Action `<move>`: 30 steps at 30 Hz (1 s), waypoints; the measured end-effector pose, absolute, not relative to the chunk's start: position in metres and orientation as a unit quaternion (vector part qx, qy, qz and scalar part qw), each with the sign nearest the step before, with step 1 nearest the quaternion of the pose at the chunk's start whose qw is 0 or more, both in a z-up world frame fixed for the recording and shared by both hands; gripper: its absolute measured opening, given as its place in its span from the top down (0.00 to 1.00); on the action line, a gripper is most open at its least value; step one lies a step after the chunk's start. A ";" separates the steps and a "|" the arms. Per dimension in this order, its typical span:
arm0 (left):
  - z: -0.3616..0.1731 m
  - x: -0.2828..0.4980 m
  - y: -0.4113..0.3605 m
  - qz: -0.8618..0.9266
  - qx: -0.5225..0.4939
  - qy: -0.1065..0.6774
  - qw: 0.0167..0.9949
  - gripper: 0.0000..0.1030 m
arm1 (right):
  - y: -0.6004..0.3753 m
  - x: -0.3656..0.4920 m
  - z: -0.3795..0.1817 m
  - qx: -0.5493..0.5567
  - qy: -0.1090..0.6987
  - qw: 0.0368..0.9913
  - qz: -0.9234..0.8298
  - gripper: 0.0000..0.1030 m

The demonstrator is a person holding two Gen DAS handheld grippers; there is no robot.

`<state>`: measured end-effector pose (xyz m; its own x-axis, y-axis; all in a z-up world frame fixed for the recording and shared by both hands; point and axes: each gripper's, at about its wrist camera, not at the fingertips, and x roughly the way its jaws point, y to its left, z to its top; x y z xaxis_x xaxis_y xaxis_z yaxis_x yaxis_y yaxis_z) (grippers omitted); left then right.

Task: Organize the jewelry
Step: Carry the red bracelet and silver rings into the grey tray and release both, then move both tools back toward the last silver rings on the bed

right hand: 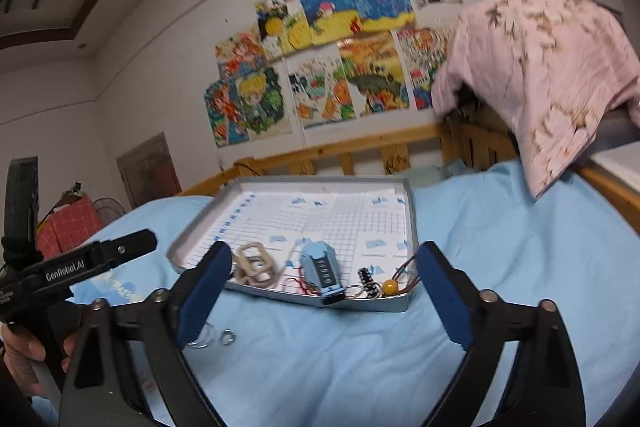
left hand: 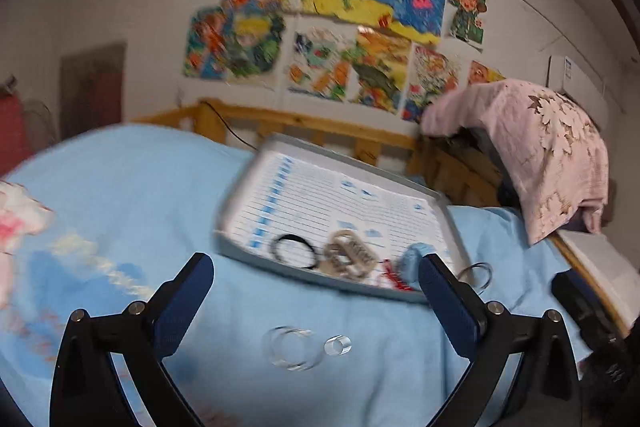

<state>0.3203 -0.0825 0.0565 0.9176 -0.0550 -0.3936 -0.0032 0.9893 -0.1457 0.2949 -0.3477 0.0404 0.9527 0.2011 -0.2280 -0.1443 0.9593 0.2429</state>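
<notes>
A grey tray [left hand: 240, 195] [right hand: 400, 305] lined with printed paper lies on the blue bed sheet. It holds a black hair tie [left hand: 293, 251], beige linked rings [left hand: 350, 254] [right hand: 256, 269], a light blue clip [right hand: 322, 269] [left hand: 416, 257], a red cord [left hand: 394, 277], a yellow bead bracelet [right hand: 389, 286]. Clear rings [left hand: 290, 347] [right hand: 202, 339] and a small clear ring [left hand: 338, 345] [right hand: 227, 337] lie on the sheet before the tray. My left gripper [left hand: 316, 279] is open and empty above them. My right gripper [right hand: 324, 277] is open and empty, facing the tray.
A wooden bed rail [left hand: 304, 125] [right hand: 360, 147] runs behind the tray. A pink embroidered cloth [left hand: 532, 143] [right hand: 540, 75] hangs at the right. The left gripper's body [right hand: 80, 263] shows at the left of the right wrist view. Thin wire rings [left hand: 478, 273] lie right of the tray.
</notes>
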 end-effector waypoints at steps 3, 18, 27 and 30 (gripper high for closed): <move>0.059 0.290 -0.073 -0.001 -0.054 0.190 0.980 0.00 | -0.335 0.265 0.050 0.089 0.099 0.987 0.088 0.02; 0.049 0.172 -0.024 0.027 -0.055 0.162 0.985 0.00 | -0.281 0.159 0.057 0.052 0.071 0.989 0.121 0.01; 0.016 0.135 -0.003 0.026 -0.063 0.170 0.983 0.00 | -0.262 0.123 0.033 0.034 0.113 0.984 0.136 0.01; 0.009 0.131 0.002 0.025 -0.070 0.174 0.982 0.00 | -0.257 0.113 0.027 0.025 0.125 0.983 0.133 0.02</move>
